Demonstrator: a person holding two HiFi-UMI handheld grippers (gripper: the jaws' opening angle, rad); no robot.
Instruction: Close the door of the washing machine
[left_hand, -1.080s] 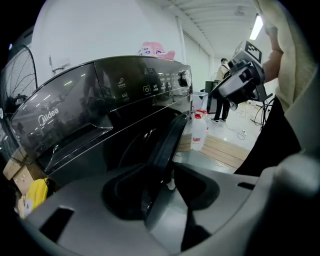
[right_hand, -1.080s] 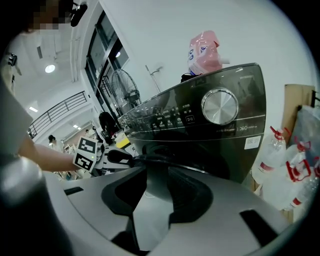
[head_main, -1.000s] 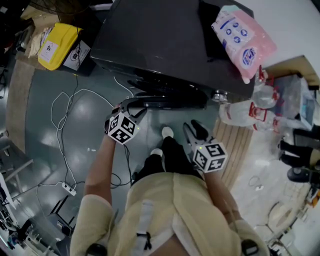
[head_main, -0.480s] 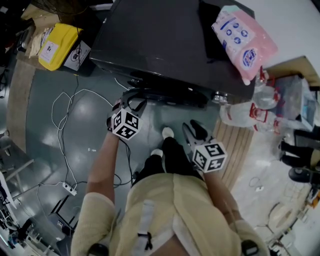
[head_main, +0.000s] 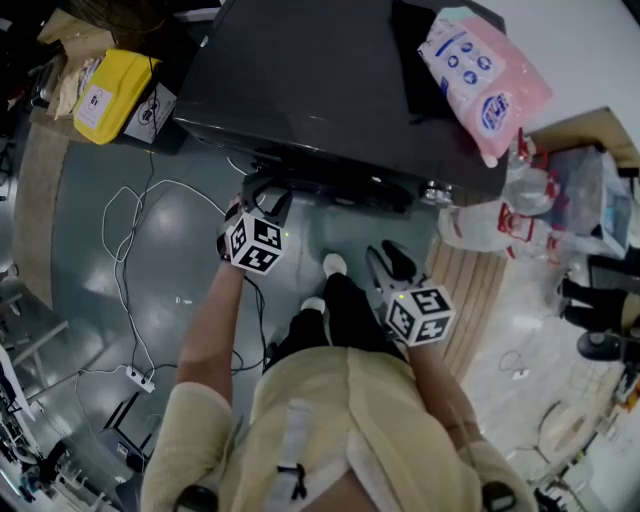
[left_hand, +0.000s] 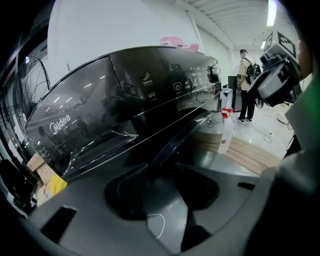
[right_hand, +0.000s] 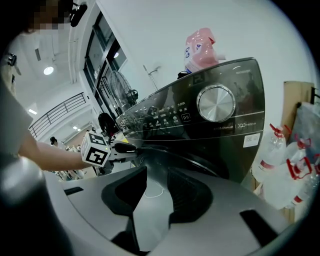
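The dark washing machine (head_main: 330, 80) fills the top of the head view, and its round door (head_main: 340, 192) lies almost flat against the front. My left gripper (head_main: 266, 190) is at the door's left edge, jaws open. In the left gripper view the door's rim (left_hand: 185, 135) runs into the gap of the left gripper (left_hand: 161, 170); I cannot tell whether the pads touch it. My right gripper (head_main: 390, 262) hangs lower right, off the machine, open and empty. The right gripper view shows the right gripper (right_hand: 155, 175), the control knob (right_hand: 216, 103) and the left gripper's marker cube (right_hand: 96, 148).
A pink detergent bag (head_main: 485, 80) lies on the machine's top. Plastic bottles (head_main: 500, 225) stand on a wooden platform (head_main: 470, 290) to the right. White cables (head_main: 130, 230) and a power strip (head_main: 135, 378) trail on the floor at left, near a yellow case (head_main: 110, 90). The person's feet (head_main: 335, 265) are below the door.
My left gripper has moved right and toward the machine, and the door has swung in closer to the front. The right gripper has stayed put.
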